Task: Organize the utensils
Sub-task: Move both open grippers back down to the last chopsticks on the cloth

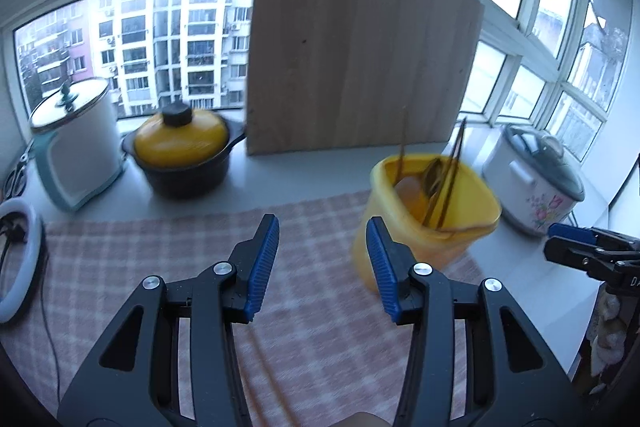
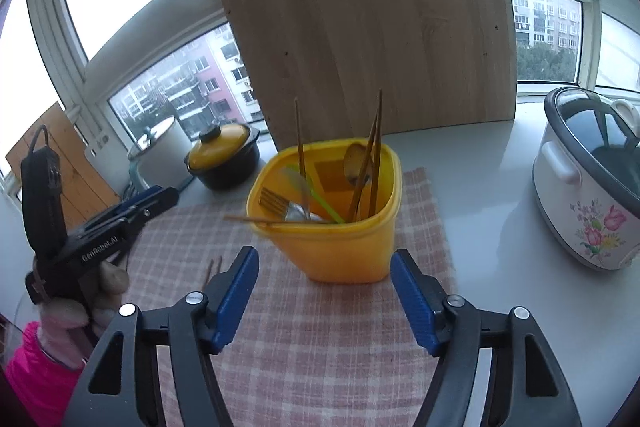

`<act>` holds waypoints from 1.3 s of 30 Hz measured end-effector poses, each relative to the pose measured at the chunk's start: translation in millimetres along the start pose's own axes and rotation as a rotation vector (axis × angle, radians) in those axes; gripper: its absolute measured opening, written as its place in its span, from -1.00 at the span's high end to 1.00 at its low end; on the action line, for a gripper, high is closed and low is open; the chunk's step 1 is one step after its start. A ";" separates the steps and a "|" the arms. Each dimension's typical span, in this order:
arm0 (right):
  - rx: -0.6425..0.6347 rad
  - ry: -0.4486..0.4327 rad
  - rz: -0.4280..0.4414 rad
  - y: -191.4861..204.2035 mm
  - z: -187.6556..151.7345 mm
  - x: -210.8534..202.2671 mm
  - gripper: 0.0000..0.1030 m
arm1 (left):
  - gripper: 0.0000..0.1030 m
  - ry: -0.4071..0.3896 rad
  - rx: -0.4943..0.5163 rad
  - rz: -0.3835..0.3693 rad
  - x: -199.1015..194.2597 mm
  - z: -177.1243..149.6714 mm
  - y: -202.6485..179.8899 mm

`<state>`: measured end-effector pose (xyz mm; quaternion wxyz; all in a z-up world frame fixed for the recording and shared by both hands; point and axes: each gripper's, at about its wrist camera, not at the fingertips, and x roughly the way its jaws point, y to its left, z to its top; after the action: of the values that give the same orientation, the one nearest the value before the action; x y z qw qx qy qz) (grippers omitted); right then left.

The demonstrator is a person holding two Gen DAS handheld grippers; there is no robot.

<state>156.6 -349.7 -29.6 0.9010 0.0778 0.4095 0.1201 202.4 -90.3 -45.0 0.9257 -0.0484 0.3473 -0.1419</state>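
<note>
bin (image 2: 340, 247): glossy yellow plastic | cloth (image 2: 320, 347): woven checked fabric | board (image 2: 380, 47): matt wood

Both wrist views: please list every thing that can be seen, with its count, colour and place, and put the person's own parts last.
Holder: one, yellow, on the cloth, before the board.
Utensils: several, in the holder: chopsticks, fork, spoons, green stick.
Chopsticks: a pair, brown, flat on the cloth, left of the holder.
Cloth: one, pink checked, on the counter.
Board: one, wood, upright against the window.
Pot: one, black, yellow lid, left.
Container: one, white, metal lid, far left.
Rice cooker: one, white, flowers, right.
Ring light: one, white, left edge.
Left gripper: black, blue pads, open, empty.
Right gripper: same, open, empty.
Sleeve: pink, left hand.
</note>
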 end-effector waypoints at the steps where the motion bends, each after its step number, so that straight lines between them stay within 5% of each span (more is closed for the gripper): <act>1: -0.007 0.006 -0.009 2.1 -3.0 0.9 -0.49 | 0.10 0.008 -0.003 0.008 -1.0 -2.6 4.6; 4: -0.016 0.010 -0.016 6.3 -12.1 2.1 -0.77 | 0.11 0.043 -0.009 0.038 -3.9 -12.5 21.1; 21: -0.036 0.040 -0.025 19.6 -56.5 12.1 -0.77 | 0.11 0.391 -0.117 0.088 51.3 -76.2 74.3; 27: -0.046 0.060 -0.023 22.9 -65.0 14.5 -0.79 | 0.47 0.442 -0.123 0.101 69.8 -84.3 73.6; 33: -0.041 0.095 0.008 26.2 -68.1 17.4 -0.79 | 0.53 0.472 -0.134 0.096 81.7 -89.0 72.6; 39: -0.045 0.162 0.063 38.8 -70.9 29.7 -0.44 | 0.53 0.495 -0.108 0.113 89.5 -92.7 71.3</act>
<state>115.9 -301.2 -88.0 0.8622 0.0603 0.4757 0.1632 222.2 -47.8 -184.6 0.8150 -0.0422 0.5725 -0.0789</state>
